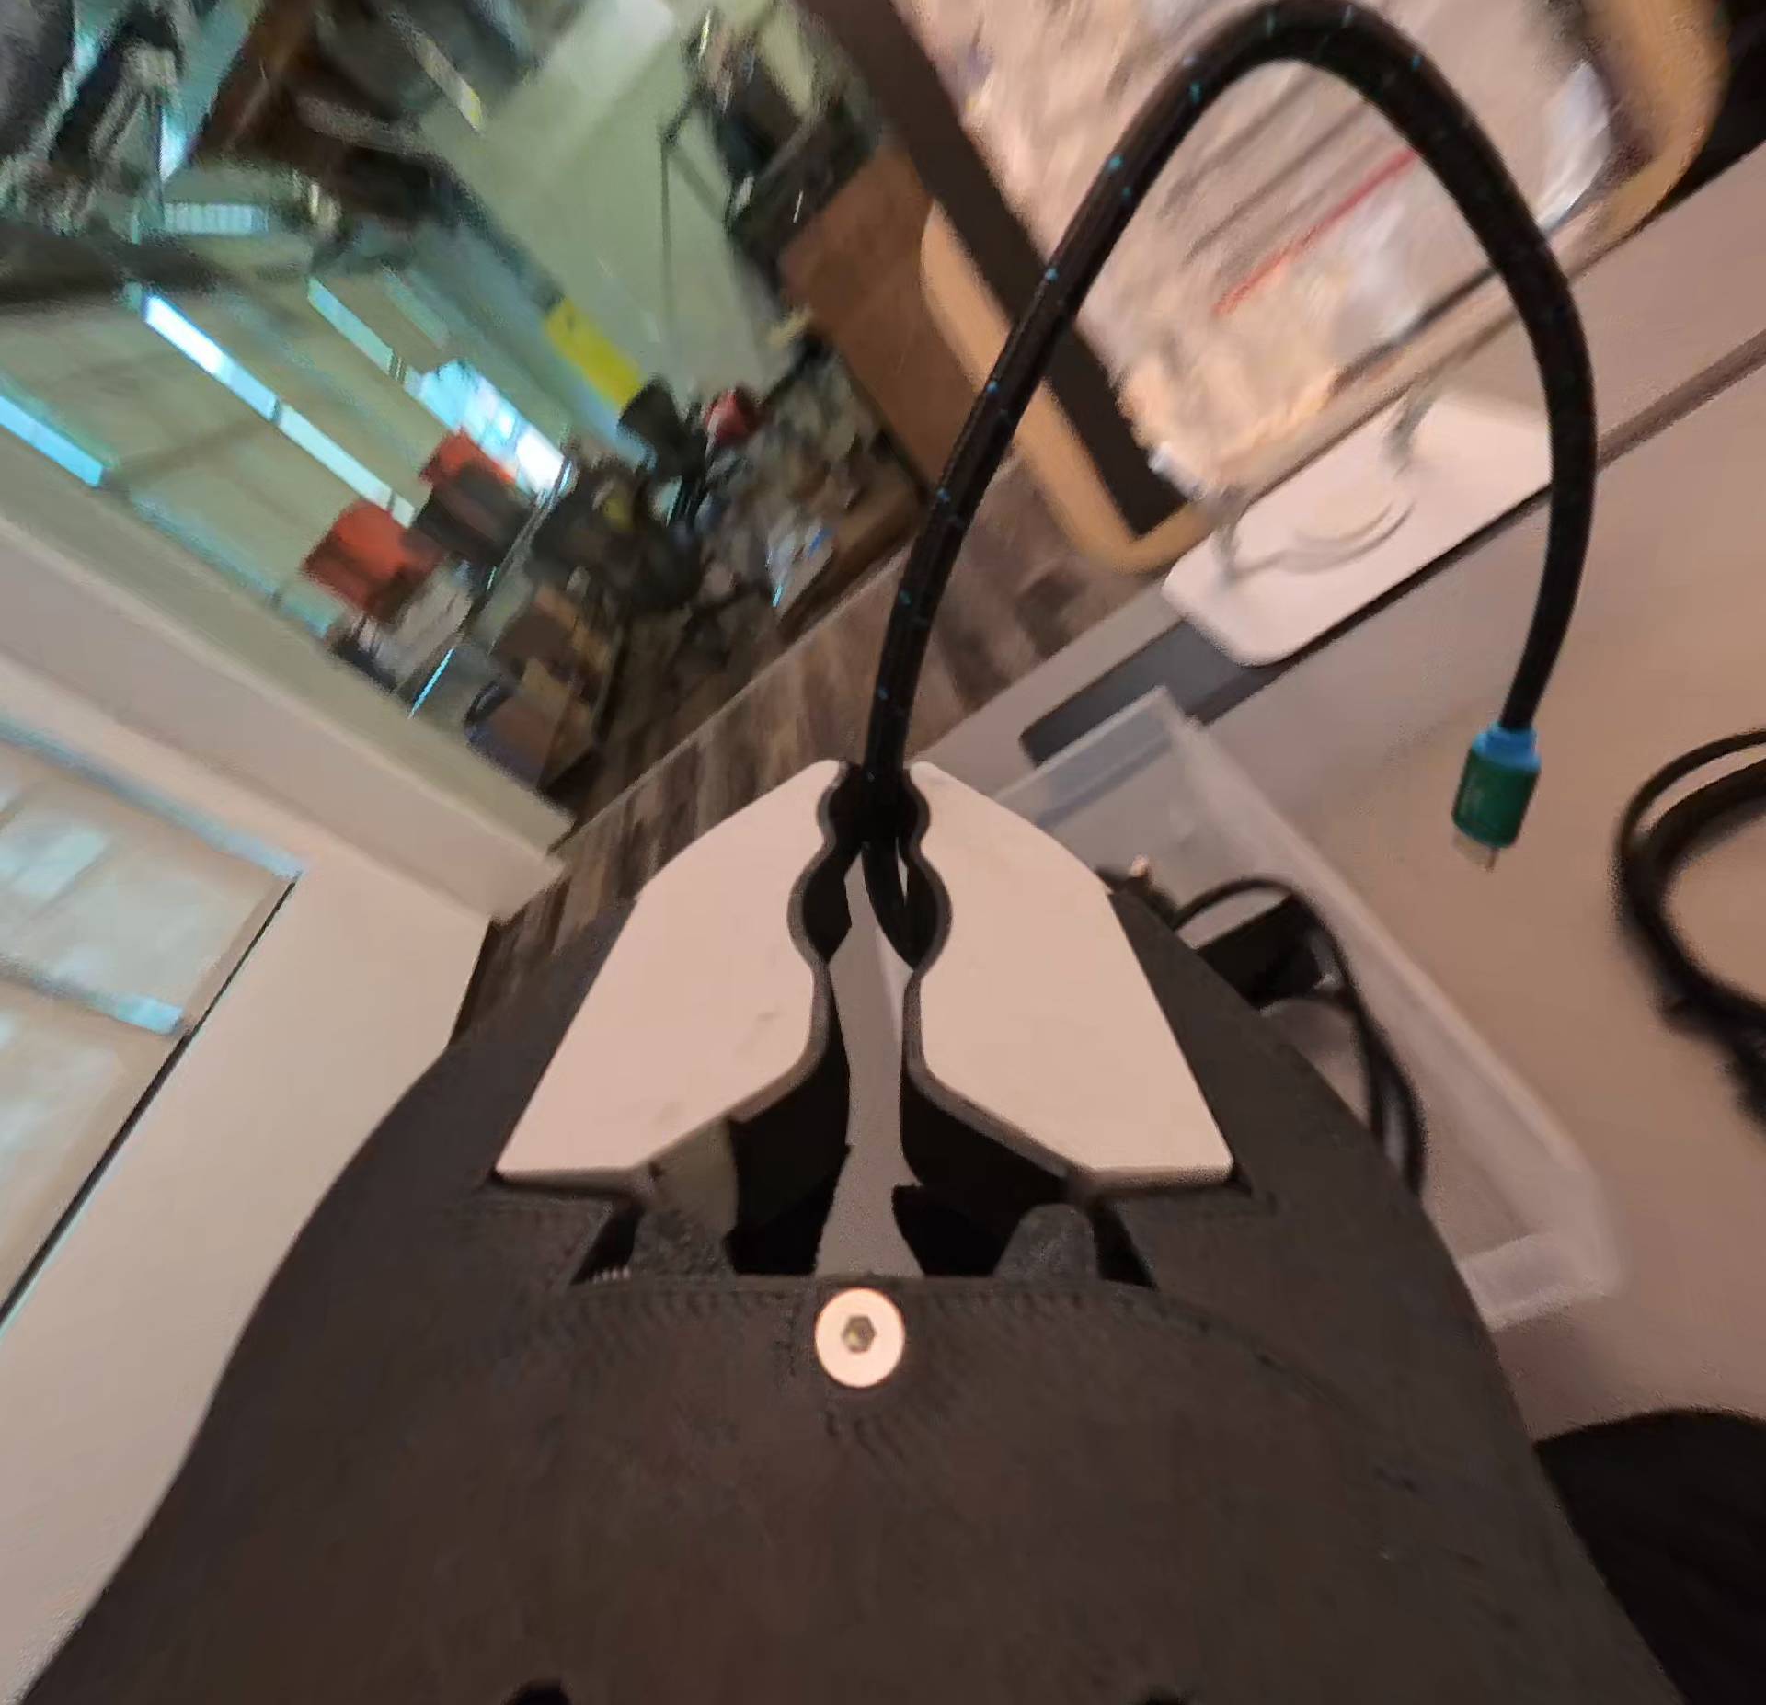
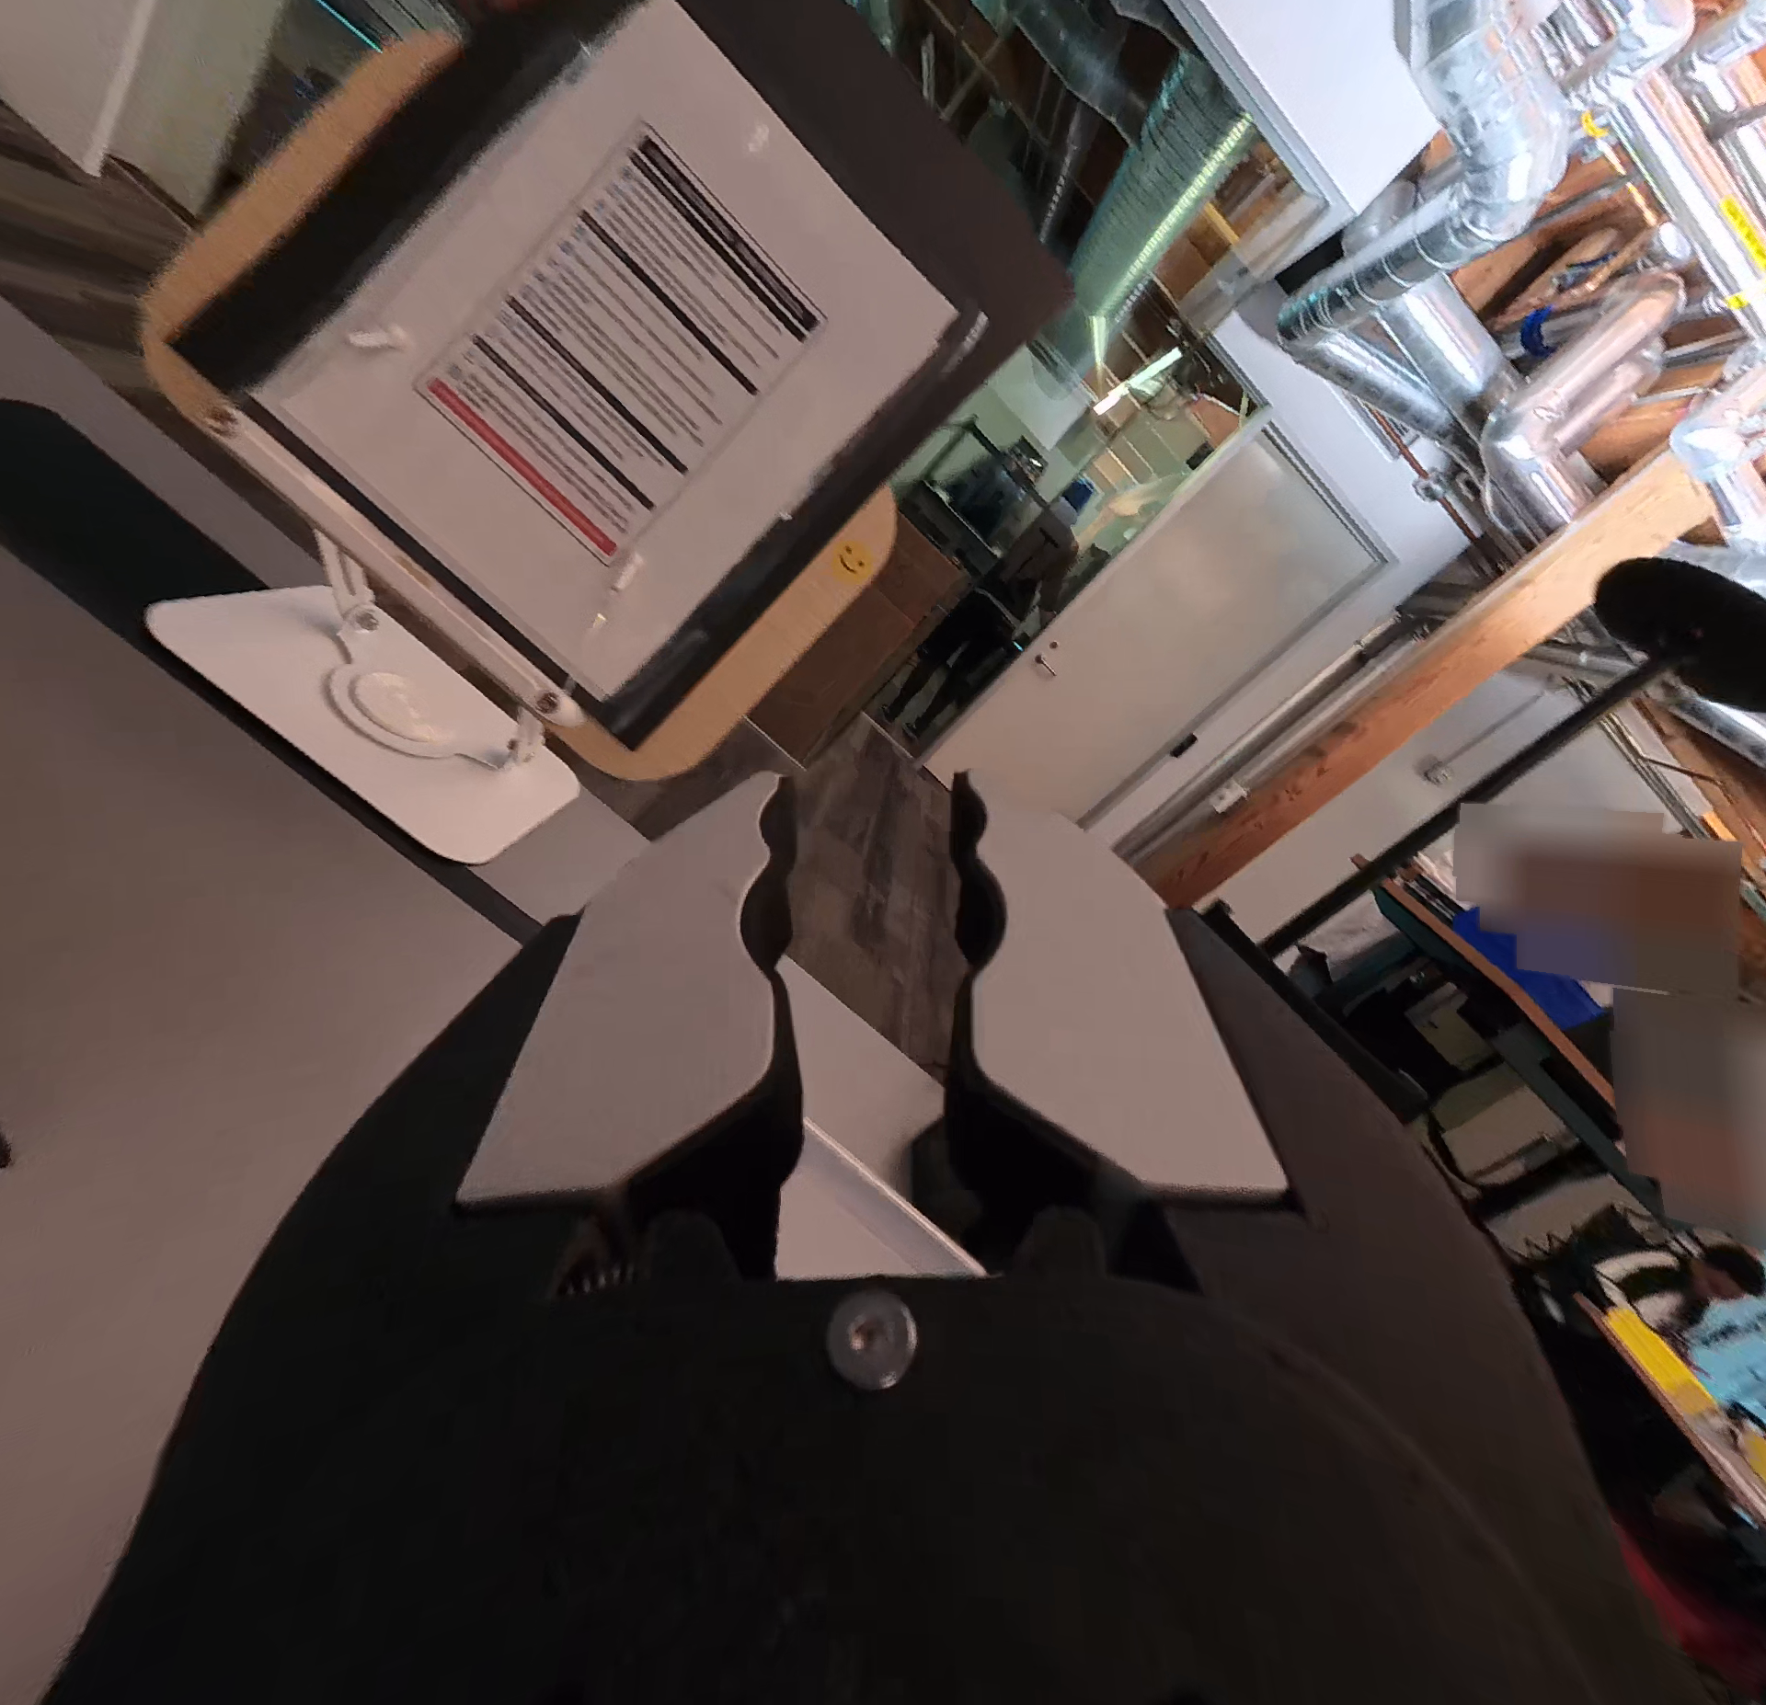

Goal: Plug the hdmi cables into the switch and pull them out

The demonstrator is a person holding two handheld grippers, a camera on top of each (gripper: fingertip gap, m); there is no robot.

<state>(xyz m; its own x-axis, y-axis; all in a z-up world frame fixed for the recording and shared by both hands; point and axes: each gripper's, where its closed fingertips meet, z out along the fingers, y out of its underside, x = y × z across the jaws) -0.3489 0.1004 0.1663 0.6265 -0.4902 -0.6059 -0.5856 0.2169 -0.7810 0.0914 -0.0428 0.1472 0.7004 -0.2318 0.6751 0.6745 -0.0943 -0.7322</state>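
The left gripper (image 1: 874, 785) is clamped tight on the black braided cable (image 1: 965, 474), well back from its teal plug (image 1: 1493, 785), which arcs up ahead of the fingertips and droops to their right. Held that far back, the plug may swing and miss its port. The right gripper (image 2: 872, 804) gapes, gripping nothing. No switch shows in these 2 views.

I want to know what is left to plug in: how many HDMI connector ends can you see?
1: the teal plug dangling free from the braided cable in the left gripper. More may be hidden among the coiled cables.
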